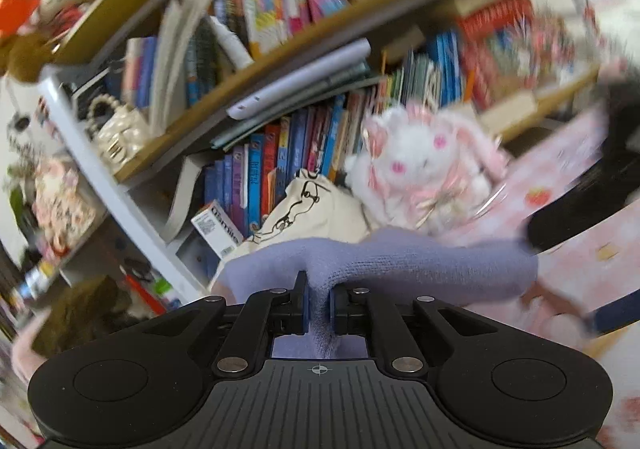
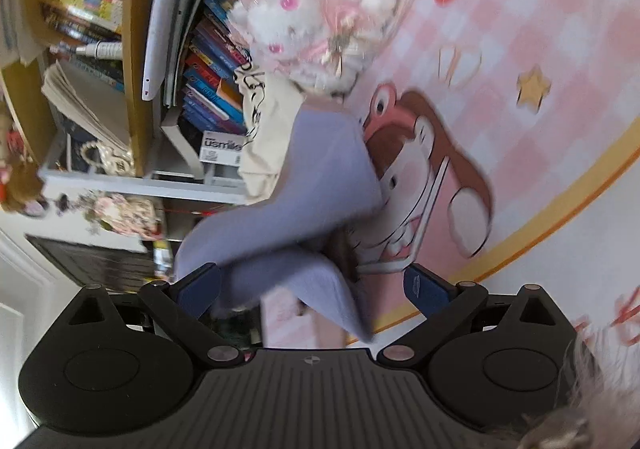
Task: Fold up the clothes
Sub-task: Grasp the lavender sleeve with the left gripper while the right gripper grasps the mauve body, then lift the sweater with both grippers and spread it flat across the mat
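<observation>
A lavender knit garment (image 1: 400,265) hangs lifted in front of the bookshelf. My left gripper (image 1: 319,301) is shut on a pinched fold of it, with the cloth spreading to both sides of the jaws. In the right wrist view the same lavender garment (image 2: 288,201) hangs folded over between and beyond the fingers. My right gripper (image 2: 316,289) is open, its blue pads (image 2: 424,289) wide apart, with a corner of the cloth drooping between them and not clamped.
A pink checkered blanket (image 2: 520,49) with a cartoon print lies under the work. A white and pink plush rabbit (image 1: 420,165) sits against a bookshelf (image 1: 248,97) full of books, beside a cream tote bag (image 1: 316,213). A dark object (image 1: 592,209) is at right.
</observation>
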`<state>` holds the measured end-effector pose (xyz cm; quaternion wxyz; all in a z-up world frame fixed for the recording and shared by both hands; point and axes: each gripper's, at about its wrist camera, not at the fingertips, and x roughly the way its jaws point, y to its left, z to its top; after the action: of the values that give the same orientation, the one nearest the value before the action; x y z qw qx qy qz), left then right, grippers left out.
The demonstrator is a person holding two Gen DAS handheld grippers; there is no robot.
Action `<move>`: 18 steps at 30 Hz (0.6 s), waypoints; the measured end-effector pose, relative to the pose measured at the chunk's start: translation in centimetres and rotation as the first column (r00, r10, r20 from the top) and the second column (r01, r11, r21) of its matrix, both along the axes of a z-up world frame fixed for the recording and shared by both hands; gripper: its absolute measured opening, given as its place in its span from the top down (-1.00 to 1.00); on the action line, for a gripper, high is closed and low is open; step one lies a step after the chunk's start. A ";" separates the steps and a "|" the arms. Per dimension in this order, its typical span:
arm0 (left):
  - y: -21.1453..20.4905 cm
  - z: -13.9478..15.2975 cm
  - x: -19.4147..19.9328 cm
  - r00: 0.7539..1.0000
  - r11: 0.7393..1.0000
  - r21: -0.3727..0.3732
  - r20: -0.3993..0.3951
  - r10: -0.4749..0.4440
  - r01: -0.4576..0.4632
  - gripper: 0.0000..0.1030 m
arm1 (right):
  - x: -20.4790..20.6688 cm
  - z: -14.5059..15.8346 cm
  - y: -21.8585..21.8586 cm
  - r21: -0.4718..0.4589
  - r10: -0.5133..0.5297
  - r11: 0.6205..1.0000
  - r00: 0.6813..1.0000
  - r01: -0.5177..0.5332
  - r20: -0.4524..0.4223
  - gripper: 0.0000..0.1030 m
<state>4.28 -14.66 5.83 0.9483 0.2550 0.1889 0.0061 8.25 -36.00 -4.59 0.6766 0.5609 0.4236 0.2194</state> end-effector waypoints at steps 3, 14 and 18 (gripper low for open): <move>0.5 1.9 -3.4 1.000 0.997 -0.069 -0.006 -0.016 0.015 0.83 | 0.3 -1.2 0.7 0.100 0.002 0.995 0.999 0.003 -0.052 -0.94; 1.4 4.7 -10.3 0.999 0.994 -0.104 0.024 0.023 -0.020 0.83 | 0.5 2.8 -1.1 0.167 0.036 0.984 0.992 -0.056 0.123 0.85; 1.2 9.3 -12.1 0.984 0.970 -0.210 0.155 -0.091 0.123 0.83 | 0.6 10.3 -4.0 0.236 -0.030 0.970 0.933 -0.060 0.358 0.85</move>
<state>-7.83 -13.41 15.16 0.9807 0.1580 0.1052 -0.0474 8.81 -40.01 5.70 0.6670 0.5867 0.2671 0.3735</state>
